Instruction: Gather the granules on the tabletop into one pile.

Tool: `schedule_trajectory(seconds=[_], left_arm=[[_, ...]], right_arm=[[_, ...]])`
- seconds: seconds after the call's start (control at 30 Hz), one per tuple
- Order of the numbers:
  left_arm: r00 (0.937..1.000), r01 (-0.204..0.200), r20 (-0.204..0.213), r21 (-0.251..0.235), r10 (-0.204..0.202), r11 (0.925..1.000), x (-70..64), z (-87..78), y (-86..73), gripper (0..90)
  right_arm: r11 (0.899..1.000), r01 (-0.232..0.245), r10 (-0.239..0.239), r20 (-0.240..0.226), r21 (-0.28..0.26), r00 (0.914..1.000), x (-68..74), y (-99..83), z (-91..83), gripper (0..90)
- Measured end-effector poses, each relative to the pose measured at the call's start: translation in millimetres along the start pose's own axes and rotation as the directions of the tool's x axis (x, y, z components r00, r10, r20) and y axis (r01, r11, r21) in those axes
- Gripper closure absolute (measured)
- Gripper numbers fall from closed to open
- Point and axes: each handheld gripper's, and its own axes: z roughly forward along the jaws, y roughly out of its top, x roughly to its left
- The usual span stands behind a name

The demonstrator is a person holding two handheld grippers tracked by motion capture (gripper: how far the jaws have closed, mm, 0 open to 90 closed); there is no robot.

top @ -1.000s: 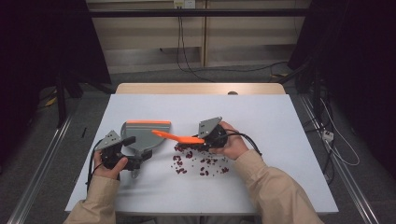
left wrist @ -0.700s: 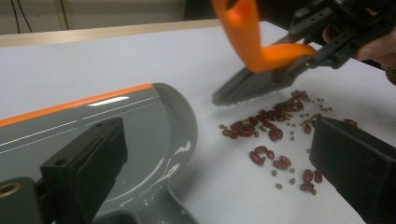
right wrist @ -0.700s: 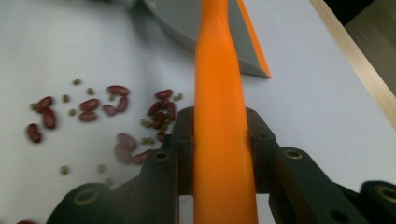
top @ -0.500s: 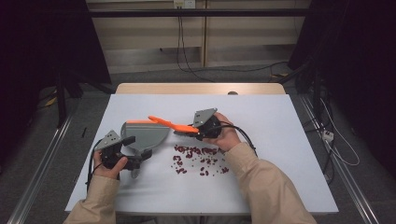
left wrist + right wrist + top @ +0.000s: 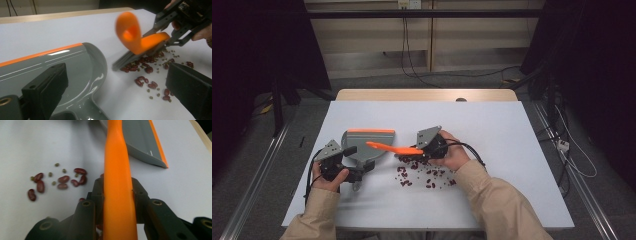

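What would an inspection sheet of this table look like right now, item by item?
Surface: white table, flat, bare apart from the work near the person.
Job's things: grey dustpan with an orange edge lying on the table; orange brush with its bristles down at the spilled beans.
Clutter: red beans and smaller green ones scattered loose to the right of the dustpan.
Grippers: left gripper at the dustpan's handle, grip unclear; right gripper shut on the brush handle.
Cables: one black cable loops from the right gripper; more run along the floor behind the table.
Surroundings: dark curtains at both sides, pale wall panels behind.
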Motion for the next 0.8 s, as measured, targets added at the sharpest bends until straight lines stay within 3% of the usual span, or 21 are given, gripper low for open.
schedule_trajectory(seconds=[0.2,0.27,0.47,0.67,0.8], left_arm=[[1.0000,0.000,-0.003,0.001,0.000,1.0000,0.1,-0.2,0.0,3.9],[1.0000,0.001,0.000,-0.002,-0.001,1.0000,0.4,-0.3,-0.1,3.9],[1.0000,-0.004,0.005,0.002,0.004,1.0000,-0.5,0.8,-0.2,3.9],[1.0000,-0.002,0.007,0.006,0.002,1.0000,-0.6,1.6,-0.5,3.9],[1.0000,-0.001,0.009,0.009,0.001,1.0000,-1.2,2.3,-0.9,3.9]], right_arm=[[1.000,0.001,-0.001,-0.015,-0.010,0.9999,11.1,-2.1,-7.5,71.4],[1.000,0.004,-0.004,0.001,-0.015,1.0000,13.2,-2.5,-9.8,71.4],[0.996,-0.057,0.061,0.060,-0.073,0.9963,6.3,-6.1,-28.4,71.4],[0.990,-0.114,0.125,0.152,-0.080,0.9804,-6.3,-22.9,-55.8,71.4],[0.991,-0.133,0.136,0.207,-0.025,0.9689,-10.9,-41.6,-66.4,71.4]])
